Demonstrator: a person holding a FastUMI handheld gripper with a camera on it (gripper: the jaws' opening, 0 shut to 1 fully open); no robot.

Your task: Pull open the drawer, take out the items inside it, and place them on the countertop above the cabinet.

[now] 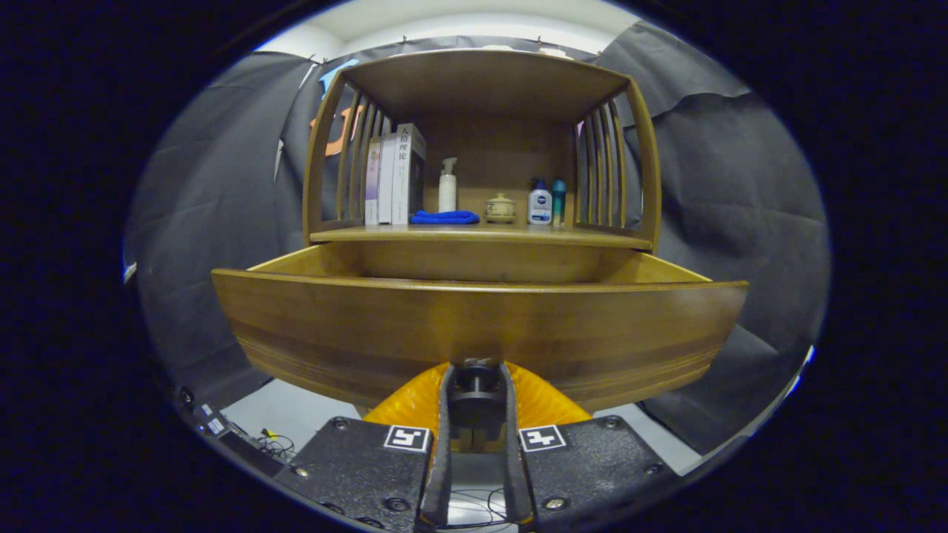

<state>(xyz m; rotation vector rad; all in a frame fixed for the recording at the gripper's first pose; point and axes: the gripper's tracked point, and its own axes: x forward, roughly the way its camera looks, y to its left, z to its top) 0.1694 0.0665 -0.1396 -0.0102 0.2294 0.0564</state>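
Gripper view shows your gripper (476,385) right up against the front of the drawer (481,326). The two fingers (444,414) sit close on each side of a dark round knob (476,389) at the bottom middle of the drawer front. The jaws are almost closed around the knob, and both fingers look like they press on it.

The drawer is already pulled out toward you. Its long side runs from left to right across your path, and its open top is above the jaws, not in front of them. You cannot see the bottom of the drawer from here, so you cannot tell what is inside.

Now go from left to right along the bench (481,235) above the drawer. First come some standing books (392,178). Next is a white pump bottle (447,186), with a blue cloth (444,217) lying in front of it. Then comes a small lidded jar (500,208), then a white bottle with a blue cap (539,203), and last a thin teal bottle (558,201).

I think your next move is to let go of the knob, lift up over the drawer front, and look down inside.
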